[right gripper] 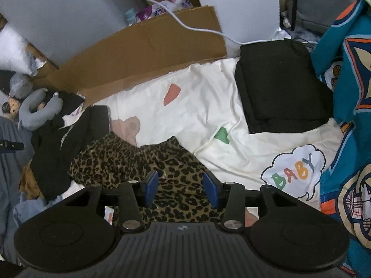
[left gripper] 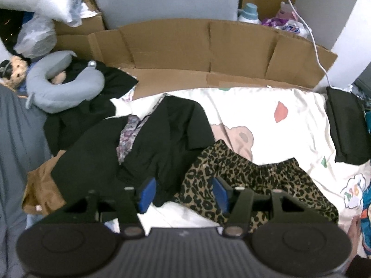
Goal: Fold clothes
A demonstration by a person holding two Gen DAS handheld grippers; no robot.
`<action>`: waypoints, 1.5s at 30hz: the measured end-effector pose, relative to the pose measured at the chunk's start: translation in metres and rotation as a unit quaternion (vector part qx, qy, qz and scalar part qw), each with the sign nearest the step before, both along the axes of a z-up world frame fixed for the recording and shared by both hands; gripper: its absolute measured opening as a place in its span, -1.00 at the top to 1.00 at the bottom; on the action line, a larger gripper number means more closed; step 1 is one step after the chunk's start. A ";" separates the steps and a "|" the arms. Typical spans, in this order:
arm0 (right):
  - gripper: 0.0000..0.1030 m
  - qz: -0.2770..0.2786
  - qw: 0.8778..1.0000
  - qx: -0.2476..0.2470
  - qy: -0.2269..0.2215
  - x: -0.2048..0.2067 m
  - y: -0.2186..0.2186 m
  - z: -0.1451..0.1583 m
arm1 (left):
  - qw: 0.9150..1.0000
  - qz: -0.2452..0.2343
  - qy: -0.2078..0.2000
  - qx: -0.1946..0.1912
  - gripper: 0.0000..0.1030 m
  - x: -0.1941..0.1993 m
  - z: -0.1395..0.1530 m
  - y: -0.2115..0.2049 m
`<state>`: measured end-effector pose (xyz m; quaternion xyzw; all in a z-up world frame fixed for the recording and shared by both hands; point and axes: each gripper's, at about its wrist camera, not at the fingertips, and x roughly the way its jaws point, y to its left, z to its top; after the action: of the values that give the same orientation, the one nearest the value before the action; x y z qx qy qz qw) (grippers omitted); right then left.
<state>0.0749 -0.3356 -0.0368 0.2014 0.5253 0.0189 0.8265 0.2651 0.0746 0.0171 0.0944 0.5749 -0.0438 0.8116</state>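
A leopard-print garment (left gripper: pixel 250 183) lies crumpled on the cream bedsheet (left gripper: pixel 278 125); it also shows in the right wrist view (right gripper: pixel 143 162). My left gripper (left gripper: pixel 183 192) is open, its blue pads over the garment's left edge and a black jacket (left gripper: pixel 148 148) with a floral lining. My right gripper (right gripper: pixel 180 188) is open just above the leopard garment, with nothing between its pads. A folded black garment (right gripper: pixel 280 92) lies at the sheet's far right, also visible in the left wrist view (left gripper: pixel 347 127).
A flattened cardboard sheet (left gripper: pixel 197 51) runs along the back. A grey neck pillow (left gripper: pixel 62 88) and plush toy (left gripper: pixel 16 71) sit at left beside more dark clothes. A white cable (right gripper: pixel 197 27) crosses the cardboard. A teal patterned blanket (right gripper: pixel 347 115) lies at right.
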 end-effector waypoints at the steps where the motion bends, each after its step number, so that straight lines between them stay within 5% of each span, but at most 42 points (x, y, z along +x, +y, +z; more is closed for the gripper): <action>1: 0.02 -0.002 1.000 0.002 -0.002 0.000 0.000 -0.004 | 1.000 -0.003 -0.001 -0.001 -0.15 0.000 -0.007 0.001; 8: 0.02 0.020 1.000 -0.004 -0.011 0.013 0.006 -0.062 | 0.999 -0.028 -0.015 -0.008 -0.15 0.009 -0.071 0.000; 22: 0.02 0.057 0.998 0.000 -0.013 0.088 0.024 -0.181 | 0.999 -0.021 0.025 -0.023 -0.10 0.085 -0.201 0.001; 34: 0.02 0.138 0.990 0.008 -0.008 0.151 0.065 -0.246 | 0.993 -0.053 0.076 -0.070 -0.09 0.104 -0.261 -0.017; 39: 0.02 0.173 0.985 0.001 0.003 0.158 0.079 -0.263 | 0.989 -0.062 0.084 -0.103 0.19 0.089 -0.274 -0.014; 42: 0.02 0.176 0.984 0.005 0.005 0.159 0.081 -0.269 | 0.987 -0.069 0.085 -0.115 0.61 0.081 -0.273 -0.010; 44: 0.22 0.182 0.983 0.008 0.006 0.160 0.082 -0.269 | 0.986 -0.075 0.082 -0.124 0.76 0.076 -0.267 -0.007; 45: 0.60 0.191 0.982 0.012 0.009 0.159 0.084 -0.268 | 0.986 -0.079 0.077 -0.127 0.83 0.073 -0.263 -0.006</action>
<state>0.2335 -0.2518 -0.3048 0.1080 0.5614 0.1808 0.8003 0.3380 0.0689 -0.2455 0.0319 0.6166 -0.1873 0.7640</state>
